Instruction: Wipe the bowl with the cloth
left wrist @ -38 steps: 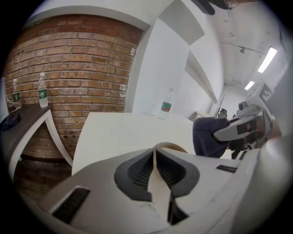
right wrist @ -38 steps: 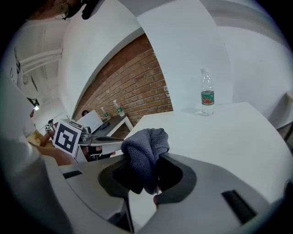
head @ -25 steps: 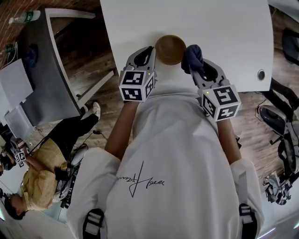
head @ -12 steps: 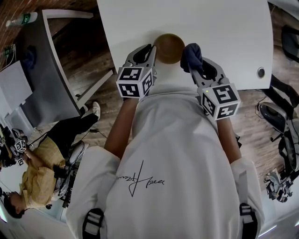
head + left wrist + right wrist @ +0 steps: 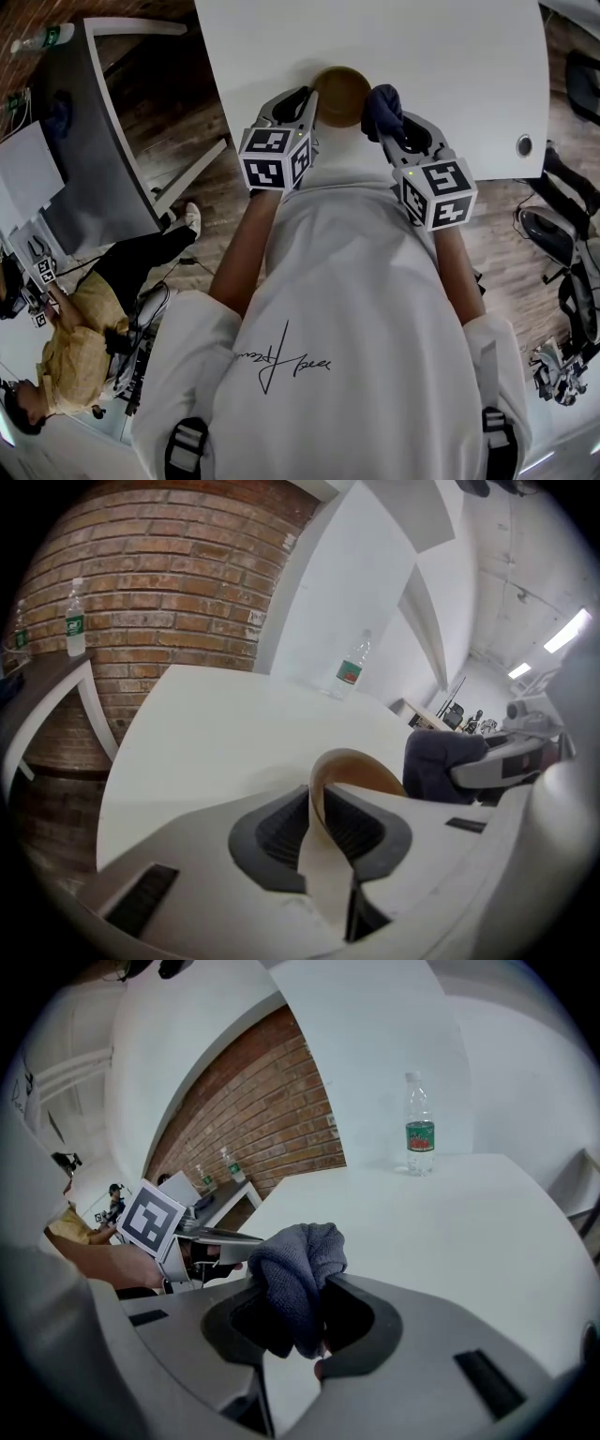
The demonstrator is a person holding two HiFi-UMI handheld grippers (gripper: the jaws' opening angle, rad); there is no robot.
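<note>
Bowl (image 5: 342, 94) tilted; left gripper (image 5: 321, 817) jaws opening, clasping rim.

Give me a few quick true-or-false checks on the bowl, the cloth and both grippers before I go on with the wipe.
1. The right gripper is shut on the cloth. True.
2. The left gripper is empty. False: the bowl is between its jaws, which appear to press on its wall, though they have just been opening somewhat.
3. The cloth lies inside the bowl. False: it is bunched in the right gripper's jaws beside the bowl, outside its rim.
4. A water bottle stands upright on the white table. True.
5. The bowl sits at the table's middle. False: it is near the edge closest to the person.
</note>
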